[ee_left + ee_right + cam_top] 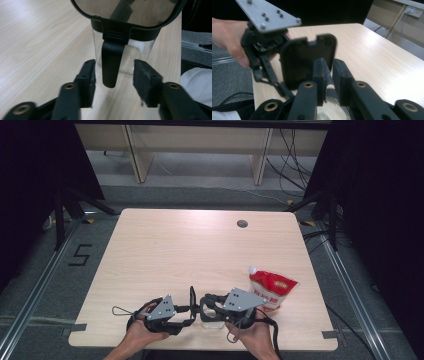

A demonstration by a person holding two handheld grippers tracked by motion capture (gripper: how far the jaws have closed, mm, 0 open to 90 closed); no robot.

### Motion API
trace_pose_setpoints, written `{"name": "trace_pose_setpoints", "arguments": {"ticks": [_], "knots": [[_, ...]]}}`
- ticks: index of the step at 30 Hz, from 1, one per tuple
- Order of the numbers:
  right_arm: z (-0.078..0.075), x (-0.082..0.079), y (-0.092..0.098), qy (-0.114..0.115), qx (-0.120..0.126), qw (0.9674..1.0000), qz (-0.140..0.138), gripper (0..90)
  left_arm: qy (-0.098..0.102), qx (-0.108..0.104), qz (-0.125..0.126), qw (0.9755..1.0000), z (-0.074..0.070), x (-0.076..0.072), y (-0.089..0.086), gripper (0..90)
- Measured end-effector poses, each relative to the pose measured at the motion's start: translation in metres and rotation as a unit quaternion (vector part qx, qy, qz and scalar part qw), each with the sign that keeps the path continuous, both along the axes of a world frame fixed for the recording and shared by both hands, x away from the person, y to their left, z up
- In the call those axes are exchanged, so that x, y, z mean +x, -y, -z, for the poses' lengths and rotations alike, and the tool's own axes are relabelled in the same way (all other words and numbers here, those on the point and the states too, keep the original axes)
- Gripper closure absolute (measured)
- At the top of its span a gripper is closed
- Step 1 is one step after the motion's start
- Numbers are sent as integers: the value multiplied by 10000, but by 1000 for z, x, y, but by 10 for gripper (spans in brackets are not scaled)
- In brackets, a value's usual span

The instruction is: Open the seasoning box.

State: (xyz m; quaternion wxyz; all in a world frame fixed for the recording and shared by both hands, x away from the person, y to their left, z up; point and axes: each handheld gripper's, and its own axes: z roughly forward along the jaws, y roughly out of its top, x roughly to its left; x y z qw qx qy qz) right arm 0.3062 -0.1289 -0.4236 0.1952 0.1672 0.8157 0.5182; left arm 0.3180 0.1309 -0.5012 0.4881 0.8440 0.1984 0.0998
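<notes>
Jaws of the left hand-held gripper point(113, 75) stand spread around the jar's point(125, 53) black latch, touching nothing. Right hand-held gripper point(328, 75) pinches the jar's rim at the counter's point(200, 245) near edge; the raised lid point(308, 62) could swing down, or the jar tip.

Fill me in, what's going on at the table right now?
A person works a clear container with a black hinged lid at the table's near edge. The lid stands flipped up. The left gripper has its jaws open on either side of the lid's latch tab, not pressing it. The right gripper sits over the container's rim, jaws close together; what they pinch is unclear. A red-and-white pouch stands to the right.
</notes>
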Motion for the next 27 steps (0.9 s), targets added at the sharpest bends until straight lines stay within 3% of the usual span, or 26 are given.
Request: {"name": "trace_pose_setpoints", "arguments": {"ticks": [3,5,6,11,12,13,16,19,21,24,25,27], "knots": [[2,-3,12,-91,45,9999,135,751,-110,16,-147,9998,-2,1,-3,441],[4,-3,20,-17,38,9999,160,712,-232,-32,-315,9992,-2,2,-3,391],[6,-6,25,-132,125,9995,261,668,-245,-1,-308,9992,-3,3,-4,362],[7,-9,42,-214,217,9990,334,569,-348,-137,-438,9983,-4,0,-8,329],[8,-10,44,-240,250,9986,392,556,-238,-38,-336,9991,-5,0,-11,322],[9,-11,47,-222,247,9985,446,541,-329,-113,-445,9984,-6,-3,-12,315],[12,-13,59,-312,272,9973,606,513,-347,-200,-484,9980,-7,-8,-15,300],[17,-15,66,-350,278,9969,652,493,-399,-145,-570,9975,-9,-11,-15,275],[20,-17,72,-350,327,9964,699,483,-330,-151,-500,9981,-8,-10,-13,244],[23,-20,80,-359,355,9961,719,469,-391,-139,-496,9979,-6,-11,-11,241],[24,-23,81,-464,383,9950,796,463,-526,-167,-620,9965,-7,-13,-10,234],[27,-24,86,-465,401,9953,747,456,-555,-160,-647,9962,-7,-12,-9,229]]}}
